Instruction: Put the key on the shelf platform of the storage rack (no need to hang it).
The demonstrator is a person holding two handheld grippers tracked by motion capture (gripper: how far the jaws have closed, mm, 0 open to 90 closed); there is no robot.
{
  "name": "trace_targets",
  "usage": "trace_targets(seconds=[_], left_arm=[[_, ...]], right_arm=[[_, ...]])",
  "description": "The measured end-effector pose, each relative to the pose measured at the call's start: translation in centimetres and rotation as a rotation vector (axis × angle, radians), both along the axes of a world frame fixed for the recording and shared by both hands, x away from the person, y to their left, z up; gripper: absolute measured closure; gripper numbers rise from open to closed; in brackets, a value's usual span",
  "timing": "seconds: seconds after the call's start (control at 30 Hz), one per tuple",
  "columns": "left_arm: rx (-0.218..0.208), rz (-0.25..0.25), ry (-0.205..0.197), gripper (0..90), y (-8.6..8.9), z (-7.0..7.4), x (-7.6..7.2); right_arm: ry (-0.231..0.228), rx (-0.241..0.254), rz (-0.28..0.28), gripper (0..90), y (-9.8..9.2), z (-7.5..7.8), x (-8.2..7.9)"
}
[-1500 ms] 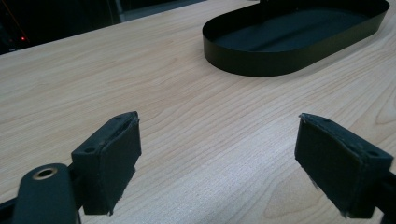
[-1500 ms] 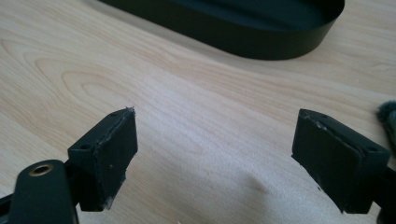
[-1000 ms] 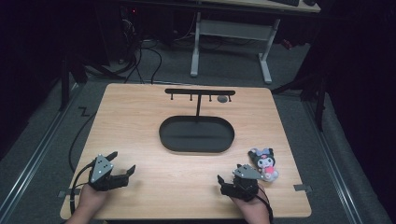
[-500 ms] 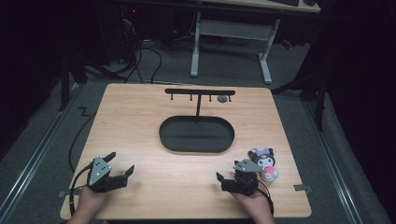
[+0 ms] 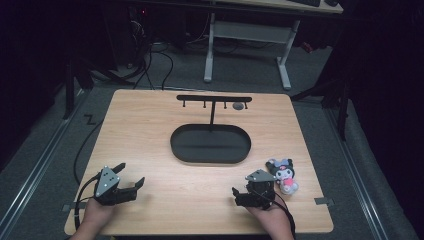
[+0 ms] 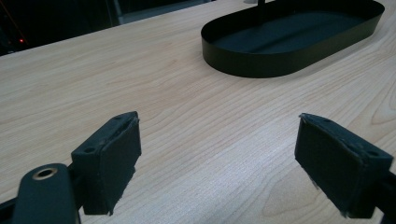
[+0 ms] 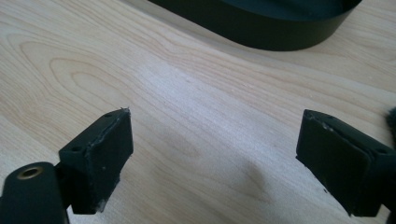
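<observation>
Overhead, plush toy just beside wide-open right tongs

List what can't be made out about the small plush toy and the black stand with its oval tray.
- Small black, white and pink plush toy: too small in the high view for details; the right gripper hides its near edge.
- Black T-shaped stand: its round hanging item is too small to identify.
- Black oval tray: cut off by the left gripper view's top edge.

Wood tbl, smooth; matt blk tray; plush toy
</observation>
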State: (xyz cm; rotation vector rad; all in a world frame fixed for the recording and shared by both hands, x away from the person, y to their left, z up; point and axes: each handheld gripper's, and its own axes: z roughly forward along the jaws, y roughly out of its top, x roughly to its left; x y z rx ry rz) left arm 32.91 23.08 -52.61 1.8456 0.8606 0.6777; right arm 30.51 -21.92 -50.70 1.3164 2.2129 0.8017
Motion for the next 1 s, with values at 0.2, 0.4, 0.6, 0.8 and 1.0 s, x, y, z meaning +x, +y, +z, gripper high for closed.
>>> trace_targets(seconds=[0.2, 0.4, 0.6, 0.8, 1.0], left_arm=[[0.006, -0.001, 0.002, 15.4, -0.1, 0.0, 0.0], [0.009, 0.007, 0.011, 15.4, -0.1, 0.0, 0.2], [0.011, 0.005, 0.010, 15.4, -0.1, 0.0, 0.1], [0.012, 0.001, -0.002, 15.4, -0.1, 0.0, 0.0], [0.008, -0.002, -0.001, 15.4, -0.1, 0.0, 0.1]], right_arm=[[0.036, -0.045, 0.008, 10.4, 0.2, 0.2, 0.2], [0.057, -0.048, 0.027, 10.6, 0.3, -0.3, 0.4], [0.087, -0.036, 0.032, 11.0, 0.1, -0.2, 0.5], [0.117, -0.017, 0.021, 11.2, -0.2, 0.3, 1.1], [0.174, -0.047, 0.015, 11.2, -0.3, 0.7, 1.2]])
